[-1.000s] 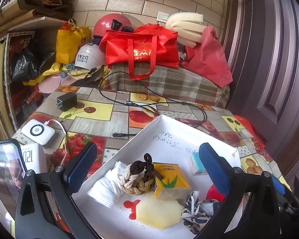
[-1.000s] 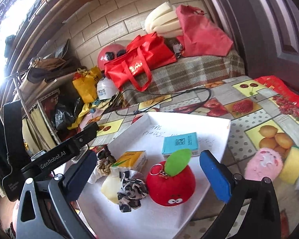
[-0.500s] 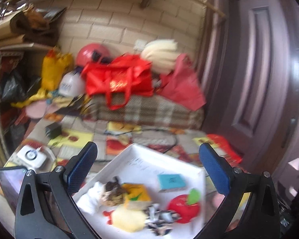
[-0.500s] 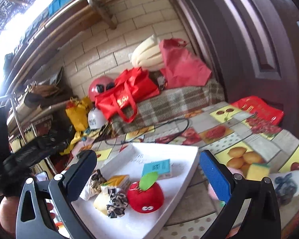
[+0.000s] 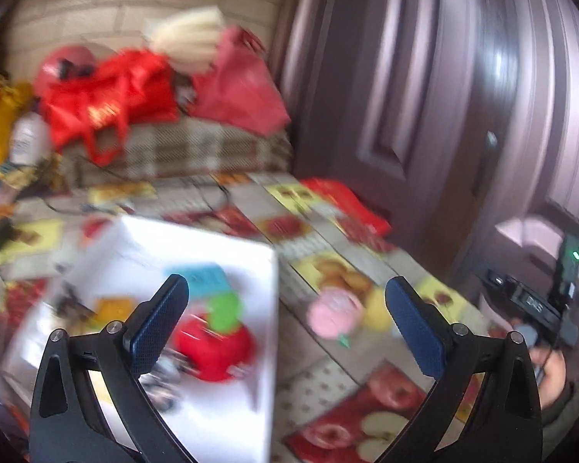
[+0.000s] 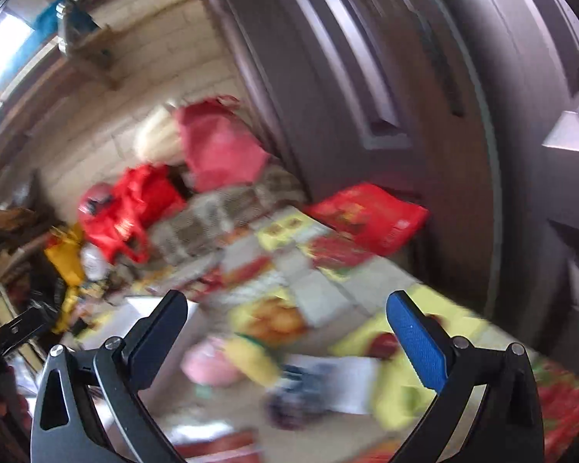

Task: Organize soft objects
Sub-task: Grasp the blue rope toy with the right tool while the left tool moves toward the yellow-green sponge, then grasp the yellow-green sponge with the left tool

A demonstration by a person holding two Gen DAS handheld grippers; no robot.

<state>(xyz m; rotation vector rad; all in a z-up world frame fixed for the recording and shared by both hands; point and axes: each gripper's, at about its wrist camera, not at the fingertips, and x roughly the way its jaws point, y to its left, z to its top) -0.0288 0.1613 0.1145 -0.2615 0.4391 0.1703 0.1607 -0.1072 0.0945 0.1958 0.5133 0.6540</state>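
Left wrist view: the left gripper (image 5: 285, 320) is seen with jaws spread wide, nothing held between the blue pads (image 5: 413, 324). Heavy motion blur is noted throughout. Below and between the fingers, a white tray (image 5: 212, 420) is seen on the fruit-patterned tablecloth (image 5: 328, 389). Inside the tray, a red apple plush (image 5: 216, 347) with a green leaf lies near the left finger; a teal box (image 5: 197, 277) is made out behind it and a yellow carton (image 5: 112, 306) to its left. Other items in the tray are too smeared to be named. Outside the tray, just right of its rim, a pink soft toy (image 5: 336, 312) is seen on the cloth, touching or just beside a yellow sponge (image 5: 378, 312).

Right wrist view: the right gripper (image 6: 285, 320) is likewise held wide, empty. Between its fingers, the pink soft toy (image 6: 208, 362) and yellow sponge (image 6: 251, 359) are seen on the cloth, with a white-and-dark blurred item (image 6: 316, 382) beside them. A tray corner (image 6: 143, 305) shows behind the left finger. Farther back, red bags (image 6: 135, 200) and a dark door (image 6: 405, 77) are recorded.
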